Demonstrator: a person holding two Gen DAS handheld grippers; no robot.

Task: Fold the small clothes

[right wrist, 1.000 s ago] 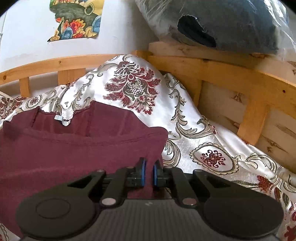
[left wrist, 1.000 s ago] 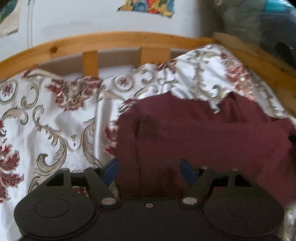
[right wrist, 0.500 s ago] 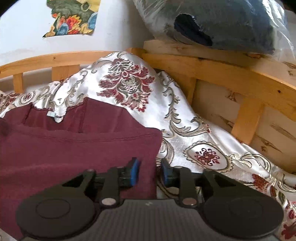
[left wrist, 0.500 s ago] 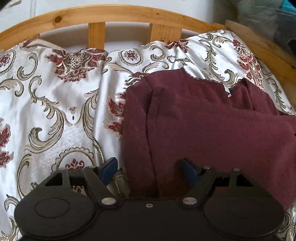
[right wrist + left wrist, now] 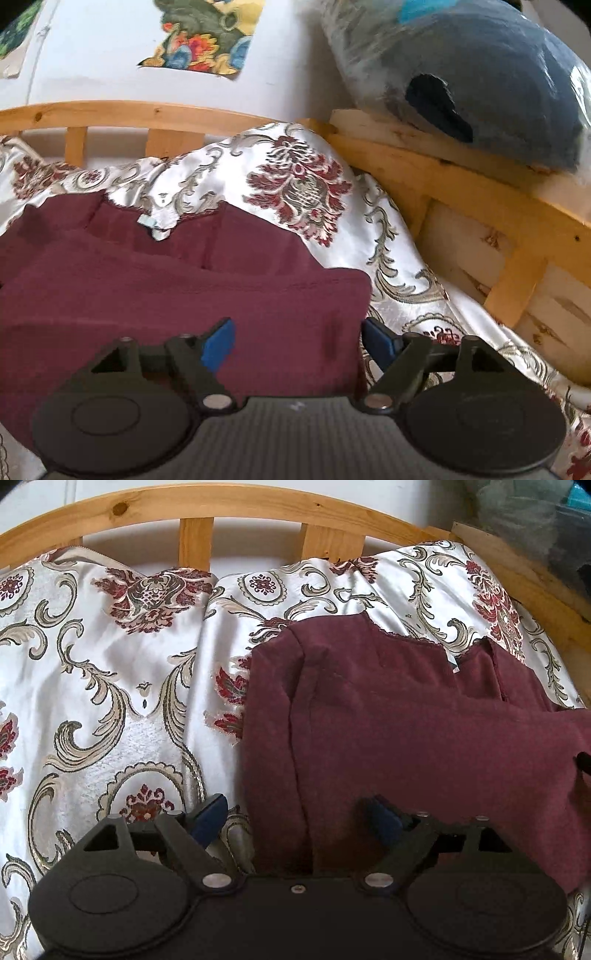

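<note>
- In the left wrist view, the left gripper sits at the bottom centre with its jaws wide; they have just been opening a little further, and the pads press on nothing, though the left edge of the maroon garment lies between them.
- The garment fills the centre and right of that frame, flat on the patterned bedspread; a second ago it lay higher in the frame and the wooden rail sat lower.
- A small white label shows at the neckline, upper right of centre.
- In the right wrist view, the right gripper has its jaws standing wide; a second ago they were pinched on the garment's edge, and they have just been opening.
- The garment's right corner now lies loose between the pads.
- A bagged dark bundle rests on the rail, upper right.
</note>
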